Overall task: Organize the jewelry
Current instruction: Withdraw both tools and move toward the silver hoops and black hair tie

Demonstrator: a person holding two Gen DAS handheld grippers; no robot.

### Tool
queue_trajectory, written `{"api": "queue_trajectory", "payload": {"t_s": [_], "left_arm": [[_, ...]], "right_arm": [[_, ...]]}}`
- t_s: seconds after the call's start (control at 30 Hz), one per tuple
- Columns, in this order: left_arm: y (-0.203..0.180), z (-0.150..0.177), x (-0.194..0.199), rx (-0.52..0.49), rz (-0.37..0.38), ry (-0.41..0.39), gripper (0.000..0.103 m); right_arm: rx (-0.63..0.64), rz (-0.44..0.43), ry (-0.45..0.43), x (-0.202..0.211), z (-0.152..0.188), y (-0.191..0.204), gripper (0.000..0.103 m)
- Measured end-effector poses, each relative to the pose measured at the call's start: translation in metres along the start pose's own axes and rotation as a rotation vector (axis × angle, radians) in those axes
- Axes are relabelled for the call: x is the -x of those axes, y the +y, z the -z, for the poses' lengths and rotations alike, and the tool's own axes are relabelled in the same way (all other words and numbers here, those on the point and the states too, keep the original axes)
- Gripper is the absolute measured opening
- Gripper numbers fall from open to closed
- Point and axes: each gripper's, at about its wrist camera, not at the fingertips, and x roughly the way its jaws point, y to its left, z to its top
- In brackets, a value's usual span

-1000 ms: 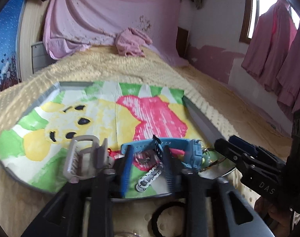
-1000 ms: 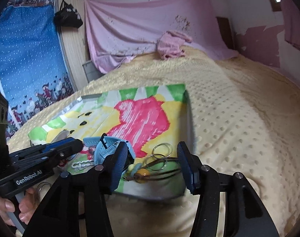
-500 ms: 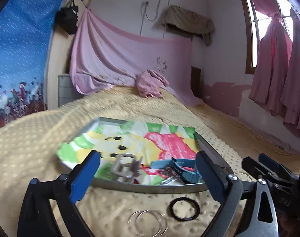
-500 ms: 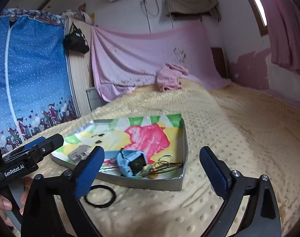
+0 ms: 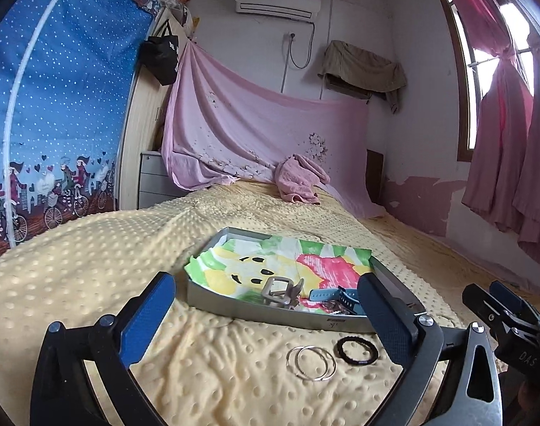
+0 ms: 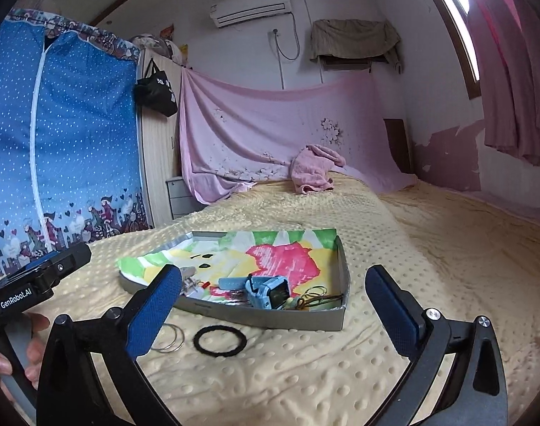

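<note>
Two wrist views side by side, low over the bed (image 5: pixel 92 277) — both facing the tray (image 5: pixel 270 310) — near

Daylight, moderately bright, enters from the window (image 5: pixel 497 71) at upper right in both views; panes blown out to white. Pink curtain (image 6: pixel 511 71) tints the light there. Shadows soft and faint on the yellow bedspread (image 5: pixel 92 266). Strong fisheye bending: walls and wardrobe edges curve, dark vignette in the corners. Centre sharp, no motion blur. Mild softness toward the rims.
</note>
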Motion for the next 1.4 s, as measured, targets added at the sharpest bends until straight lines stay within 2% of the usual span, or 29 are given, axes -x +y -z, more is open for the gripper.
{"api": "queue_trajectory", "payload": {"t_s": [0.47,0.9,1.07,1.2,1.4], "left_arm": [[0.012,0.009,0.03,-0.083,0.0,0.016,0.103],[0.02,0.015,0.013,-0.087,-0.02,0.081,0.103],[0.019,0.017,-0.007,-0.09,-0.003,0.155,0.103],[0.02,0.022,-0.028,-0.087,0.026,0.253,0.103],[0.016,0.03,-0.044,-0.097,0.052,0.326,0.103]], "right_arm": [[0.055,-0.005,0.019,0.036,0.008,0.019,0.102],[0.077,-0.011,0.059,0.015,0.012,0.024,0.102],[0.071,-0.018,0.104,-0.005,0.014,0.02,0.102],[0.053,-0.025,0.169,-0.026,0.018,0.011,0.102],[0.043,-0.049,0.254,-0.054,0.031,0.007,0.102]]}}
